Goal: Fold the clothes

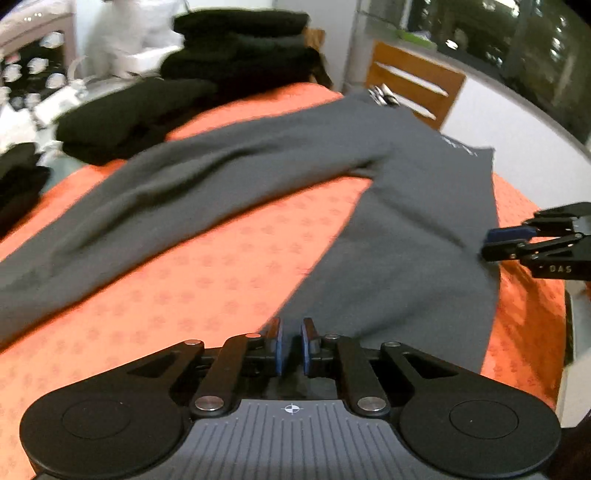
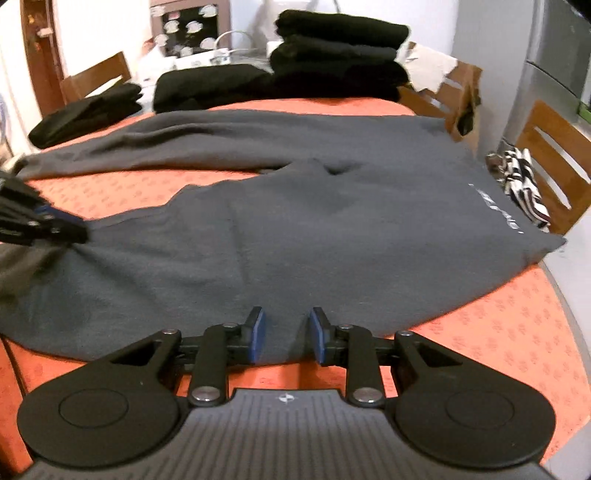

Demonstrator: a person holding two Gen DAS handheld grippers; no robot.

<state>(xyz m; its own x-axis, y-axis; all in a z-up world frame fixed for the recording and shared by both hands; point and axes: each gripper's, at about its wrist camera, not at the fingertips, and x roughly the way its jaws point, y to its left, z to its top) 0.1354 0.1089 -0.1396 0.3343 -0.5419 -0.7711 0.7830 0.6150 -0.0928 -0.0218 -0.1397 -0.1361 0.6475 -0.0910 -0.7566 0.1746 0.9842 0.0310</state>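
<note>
A home dining room, by the look of it: wooden chairs (image 2: 554, 147) stand around a table under an orange patterned tablecloth (image 2: 498, 325). Stacks of folded black clothes (image 2: 332, 55) sit at its far end, and household clutter crowds a surface beyond, against white walls (image 2: 487, 33).

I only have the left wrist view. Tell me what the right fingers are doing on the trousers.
Observer: The right gripper has its fingers apart over the near edge of the grey trousers. The pads are not pressing on the cloth.
Operator: Report any wrinkles before I fold.
Observer: A small pucker sits where the two legs meet.
</note>
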